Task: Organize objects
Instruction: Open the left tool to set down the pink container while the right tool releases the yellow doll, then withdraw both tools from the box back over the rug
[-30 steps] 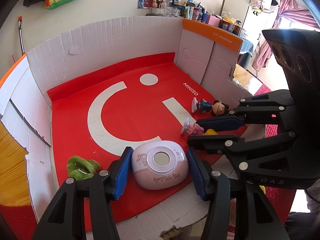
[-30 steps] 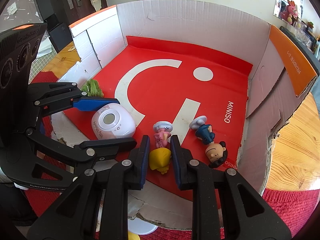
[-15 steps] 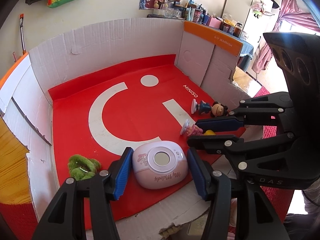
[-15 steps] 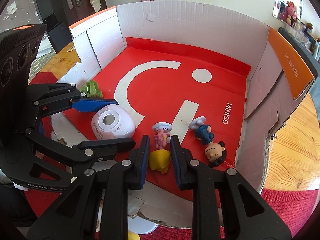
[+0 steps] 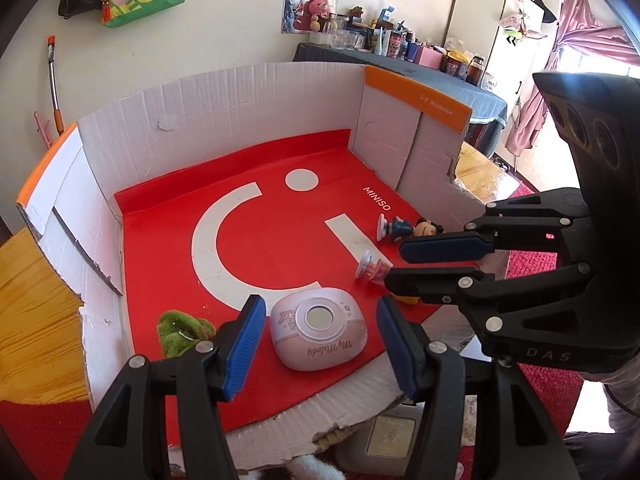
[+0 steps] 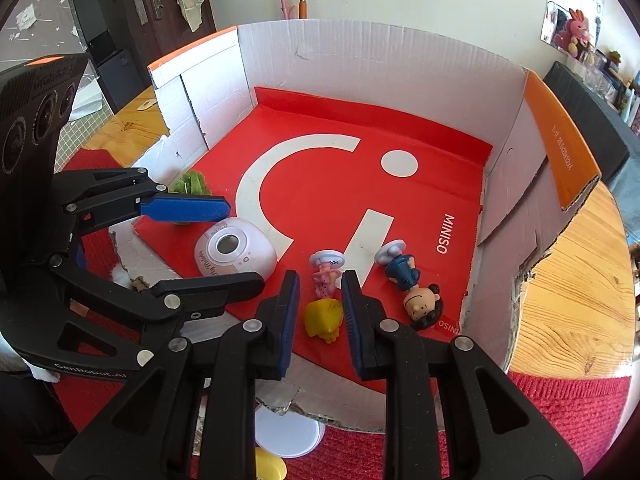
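Release step: left gripper [image 5: 318,338] jaws opening around pink case [image 5: 318,334], pads clear; right gripper [image 6: 319,312] clamped on yellow-haired figure [image 6: 323,316], next likely lift clear.

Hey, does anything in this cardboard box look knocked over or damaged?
Yes. The pink figurine and the blue figurine lie toppled on their sides on the red liner instead of standing on their round bases. The cardboard box also has a torn, ragged near edge.

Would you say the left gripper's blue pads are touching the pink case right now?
Apart. In the left wrist view, red mat shows on both sides between the opening left gripper's pads and the pink case.
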A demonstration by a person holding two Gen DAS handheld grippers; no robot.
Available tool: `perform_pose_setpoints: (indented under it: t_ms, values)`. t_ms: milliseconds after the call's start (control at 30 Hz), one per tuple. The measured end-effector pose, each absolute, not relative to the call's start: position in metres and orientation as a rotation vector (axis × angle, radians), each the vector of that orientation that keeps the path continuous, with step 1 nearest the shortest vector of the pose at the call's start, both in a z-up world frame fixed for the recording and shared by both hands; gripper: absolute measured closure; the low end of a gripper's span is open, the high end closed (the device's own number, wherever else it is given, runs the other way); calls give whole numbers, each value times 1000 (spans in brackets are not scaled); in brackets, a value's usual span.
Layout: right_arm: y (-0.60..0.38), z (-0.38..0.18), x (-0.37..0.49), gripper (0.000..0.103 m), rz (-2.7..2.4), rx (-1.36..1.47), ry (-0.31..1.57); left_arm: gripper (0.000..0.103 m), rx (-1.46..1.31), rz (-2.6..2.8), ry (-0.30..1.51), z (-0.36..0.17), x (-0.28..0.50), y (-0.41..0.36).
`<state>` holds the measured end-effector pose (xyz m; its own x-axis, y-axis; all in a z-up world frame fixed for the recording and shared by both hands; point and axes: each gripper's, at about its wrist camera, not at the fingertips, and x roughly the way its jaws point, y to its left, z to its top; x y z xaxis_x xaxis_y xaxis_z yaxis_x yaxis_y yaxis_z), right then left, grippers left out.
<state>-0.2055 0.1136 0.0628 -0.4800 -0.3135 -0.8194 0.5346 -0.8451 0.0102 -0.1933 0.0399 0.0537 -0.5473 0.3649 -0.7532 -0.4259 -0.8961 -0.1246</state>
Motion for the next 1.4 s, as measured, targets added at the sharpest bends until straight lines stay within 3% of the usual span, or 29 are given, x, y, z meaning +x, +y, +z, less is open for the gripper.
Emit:
perform_pose_setpoints:
  t_ms: [233, 600, 1033, 1133, 1167, 1200, 1267, 1400]
  values:
    - [119, 80, -190, 82, -2362, 1164, 323, 43, -1093, 2463, 82, 72, -173, 34]
    - [123, 107, -149, 82, -2415, 1053, 277, 34, -977, 2525, 52, 96, -124, 22]
    - [134, 111, -105, 80, -2456, 966, 214, 28, -902, 2597, 19, 93, -75, 12]
    - [137, 109, -95, 73, -2463, 950, 190, 27, -903, 2620, 14, 87, -67, 9]
    - [139, 108, -92, 67, -2469, 940, 185, 27, -907, 2622, 9, 85, -64, 8]
    - [140, 108, -88, 51, -2476, 929, 181, 27, -909, 2622, -1, 83, -62, 7]
    - [141, 106, -80, 40, -2486, 902, 182, 27, -917, 2627, -25, 80, -59, 5]
    - [142, 102, -67, 40, -2495, 889, 176, 23, -923, 2644, -63, 75, -50, 1]
